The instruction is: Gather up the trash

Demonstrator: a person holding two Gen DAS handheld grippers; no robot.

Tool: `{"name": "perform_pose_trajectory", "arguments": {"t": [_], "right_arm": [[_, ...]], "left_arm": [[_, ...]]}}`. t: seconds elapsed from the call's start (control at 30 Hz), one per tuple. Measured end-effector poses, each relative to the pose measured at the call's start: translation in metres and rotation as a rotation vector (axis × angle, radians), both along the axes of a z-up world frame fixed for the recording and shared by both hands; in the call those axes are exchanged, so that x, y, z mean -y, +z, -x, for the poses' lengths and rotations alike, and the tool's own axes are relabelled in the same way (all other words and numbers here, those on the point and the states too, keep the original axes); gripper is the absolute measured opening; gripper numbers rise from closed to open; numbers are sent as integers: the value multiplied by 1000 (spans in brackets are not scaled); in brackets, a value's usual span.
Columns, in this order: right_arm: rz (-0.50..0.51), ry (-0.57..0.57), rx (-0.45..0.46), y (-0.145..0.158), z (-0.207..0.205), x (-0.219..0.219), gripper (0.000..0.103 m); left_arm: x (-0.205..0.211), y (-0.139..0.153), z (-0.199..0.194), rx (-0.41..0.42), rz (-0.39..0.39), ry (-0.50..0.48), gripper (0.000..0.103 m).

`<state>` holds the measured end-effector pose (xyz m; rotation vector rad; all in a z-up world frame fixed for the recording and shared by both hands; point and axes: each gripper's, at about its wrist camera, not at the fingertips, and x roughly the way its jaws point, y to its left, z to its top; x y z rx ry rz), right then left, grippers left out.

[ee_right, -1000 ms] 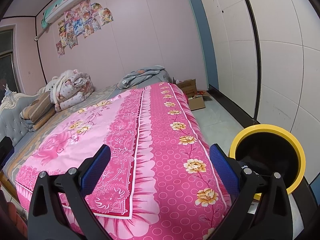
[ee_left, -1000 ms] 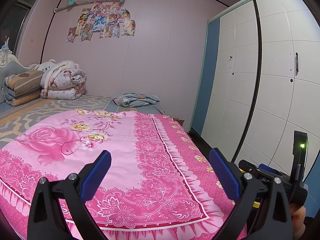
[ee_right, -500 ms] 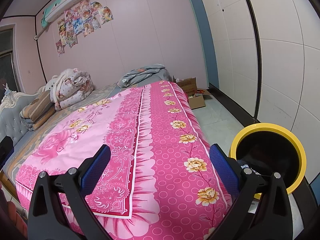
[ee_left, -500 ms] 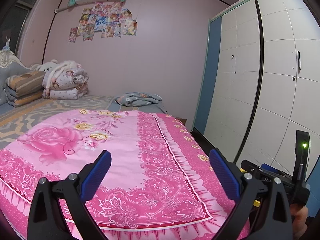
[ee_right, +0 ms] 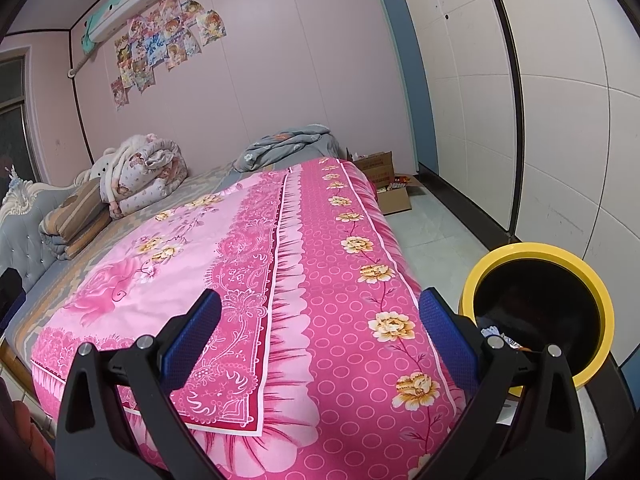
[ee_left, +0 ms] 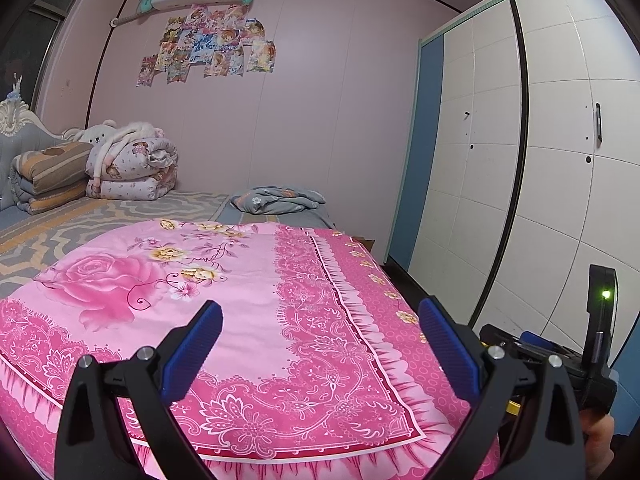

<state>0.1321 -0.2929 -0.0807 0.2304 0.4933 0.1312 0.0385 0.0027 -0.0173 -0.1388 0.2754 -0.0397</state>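
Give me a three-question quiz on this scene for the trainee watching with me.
1. True or false: the right gripper is shut on a piece of trash.
2. The bin with the yellow rim stands: A) on the bed, B) on the floor beside the bed, C) inside the cardboard box.
3. Fill in: the left gripper is ____ and holds nothing.

Key: 1 false, it is open and empty; 2 B; 3 open.
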Motion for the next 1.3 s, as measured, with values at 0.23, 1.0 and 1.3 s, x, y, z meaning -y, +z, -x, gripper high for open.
{"name": "perform_pose_trajectory", "arguments": {"t": [0.23,1.0,1.3], "right_arm": [[1,5,-2,0,-2,0,95],[-2,8,0,-1,-3,1,95],[0,11,-4,-1,-2,2,95]], "left_arm": [[-1,1,0,3,-3,-1,95],[-3,5,-3,-12,28,-27,95],[-1,2,-5,-25,22,-28,95]]}}
